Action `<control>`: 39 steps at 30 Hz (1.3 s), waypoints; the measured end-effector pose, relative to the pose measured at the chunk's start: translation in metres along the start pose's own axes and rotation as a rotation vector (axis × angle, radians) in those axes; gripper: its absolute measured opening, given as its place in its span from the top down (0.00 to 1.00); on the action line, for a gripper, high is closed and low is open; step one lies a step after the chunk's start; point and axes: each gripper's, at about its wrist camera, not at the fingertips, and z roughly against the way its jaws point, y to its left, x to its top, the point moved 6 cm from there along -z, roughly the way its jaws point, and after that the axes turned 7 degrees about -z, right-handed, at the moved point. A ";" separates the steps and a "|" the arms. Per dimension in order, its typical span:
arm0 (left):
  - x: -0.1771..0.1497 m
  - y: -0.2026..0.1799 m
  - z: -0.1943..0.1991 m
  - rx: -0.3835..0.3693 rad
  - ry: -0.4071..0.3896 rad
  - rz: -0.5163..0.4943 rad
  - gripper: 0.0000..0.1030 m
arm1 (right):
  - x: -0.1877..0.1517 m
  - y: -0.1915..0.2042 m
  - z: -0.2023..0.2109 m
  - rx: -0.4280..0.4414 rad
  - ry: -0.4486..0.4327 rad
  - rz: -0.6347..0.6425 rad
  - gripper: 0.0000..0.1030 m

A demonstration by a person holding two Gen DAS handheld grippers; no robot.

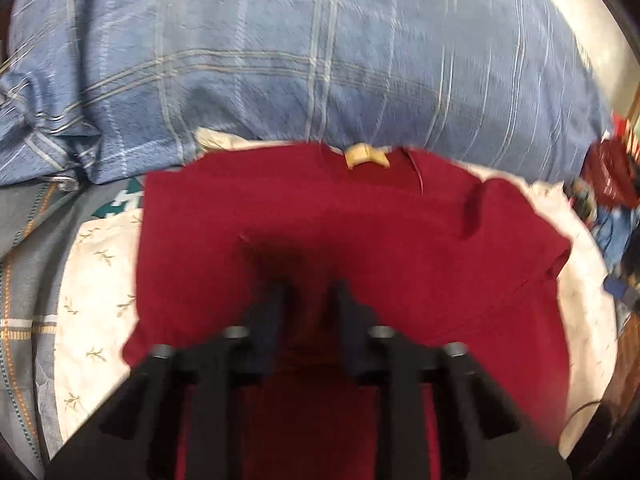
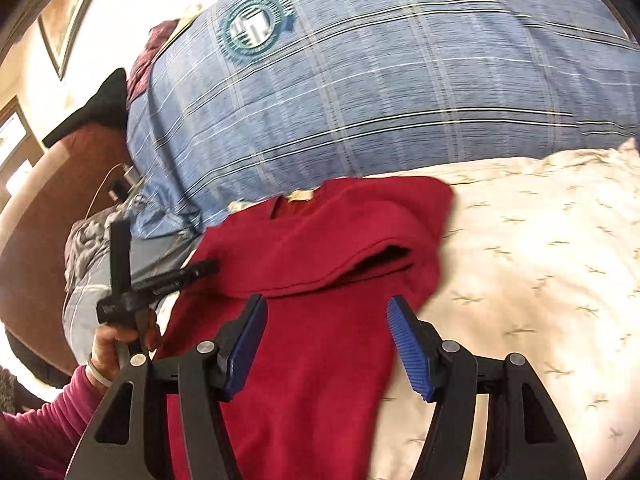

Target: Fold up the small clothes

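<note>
A dark red knit top (image 1: 360, 220) lies flat on the white leaf-print sheet (image 1: 92, 280), its neck tag (image 1: 366, 156) at the far edge. In this blurred view my left gripper (image 1: 308, 288) digs down into the cloth, its jaws drawn in on a dark bunch of red fabric. From the right wrist the top (image 2: 320, 240) shows a sleeve folded over its right side. There the left gripper (image 2: 204, 268) meets the top's left edge, held by a person's hand (image 2: 116, 340). My right gripper (image 2: 327, 301) hovers open over the top's near right part, blue pads apart, nothing between them.
A big blue plaid pillow (image 2: 360, 80) rises right behind the top. Bare white sheet (image 2: 520, 260) spreads to the right. A heap of mixed clothes (image 1: 612, 184) sits at the far right of the left view. Brown furniture (image 2: 60, 200) with a cable stands left.
</note>
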 end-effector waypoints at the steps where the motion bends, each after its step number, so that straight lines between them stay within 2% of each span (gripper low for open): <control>1: 0.001 -0.001 0.000 0.007 0.009 -0.005 0.92 | 0.002 -0.005 0.002 -0.009 -0.004 -0.012 0.37; 5: 0.026 0.004 0.032 -0.029 -0.069 0.001 0.97 | 0.012 -0.019 0.003 -0.059 -0.018 -0.015 0.37; 8: 0.046 0.023 0.060 0.022 -0.141 0.008 0.97 | 0.022 -0.024 -0.009 -0.156 -0.007 0.027 0.37; 10: 0.044 0.037 0.064 0.040 -0.138 0.034 0.97 | 0.025 -0.026 -0.021 -0.219 0.019 0.056 0.37; 14: 0.023 0.045 0.041 0.013 -0.063 0.075 0.97 | 0.023 -0.018 -0.049 -0.187 0.086 0.095 0.38; 16: 0.013 0.046 0.032 0.023 -0.042 0.083 0.97 | 0.021 -0.012 -0.065 -0.230 0.120 0.149 0.39; 18: 0.010 0.047 0.028 0.022 -0.034 0.100 0.97 | 0.018 -0.004 -0.075 -0.255 0.141 0.206 0.47; 19: 0.008 0.048 0.029 0.018 -0.034 0.105 0.97 | 0.017 -0.001 -0.081 -0.275 0.150 0.248 0.66; 20: 0.009 0.047 0.029 0.018 -0.033 0.105 0.96 | 0.015 0.000 -0.086 -0.332 0.151 0.306 0.89; 21: 0.008 0.047 0.030 0.017 -0.033 0.103 0.96 | 0.014 -0.002 -0.088 -0.389 0.156 0.347 0.92; 22: 0.007 0.047 0.033 0.013 -0.035 0.102 0.96 | 0.013 -0.004 -0.088 -0.398 0.165 0.356 0.93; 24: 0.003 0.049 0.036 0.027 -0.049 0.106 0.93 | 0.007 -0.008 -0.082 -0.356 0.200 0.360 0.93; 26: -0.004 0.054 0.030 0.046 -0.037 0.108 0.76 | -0.004 -0.022 -0.080 -0.385 0.225 0.366 0.93; 27: -0.008 0.056 0.026 0.056 -0.021 0.115 0.70 | -0.012 -0.030 -0.083 -0.393 0.262 0.359 0.94; 28: -0.012 0.058 0.023 0.060 -0.009 0.128 0.66 | -0.017 -0.035 -0.084 -0.396 0.280 0.361 0.95; 30: -0.015 0.061 0.025 0.038 -0.014 0.161 0.66 | -0.021 -0.034 -0.075 -0.389 0.275 0.364 0.94; 31: -0.014 0.063 0.030 0.035 -0.021 0.171 0.65 | -0.020 -0.033 -0.067 -0.385 0.272 0.351 0.90; 33: -0.011 0.066 0.040 0.056 -0.040 0.179 0.57 | -0.011 -0.028 -0.046 -0.338 0.225 0.299 0.80; 35: -0.006 0.068 0.048 0.075 -0.069 0.179 0.52 | 0.003 -0.020 -0.028 -0.275 0.162 0.250 0.54; 36: -0.004 0.069 0.051 0.083 -0.080 0.177 0.52 | 0.009 -0.016 -0.025 -0.265 0.132 0.240 0.50; 39: -0.003 0.069 0.048 0.096 -0.084 0.169 0.46 | 0.025 -0.002 -0.039 -0.264 0.100 0.235 0.49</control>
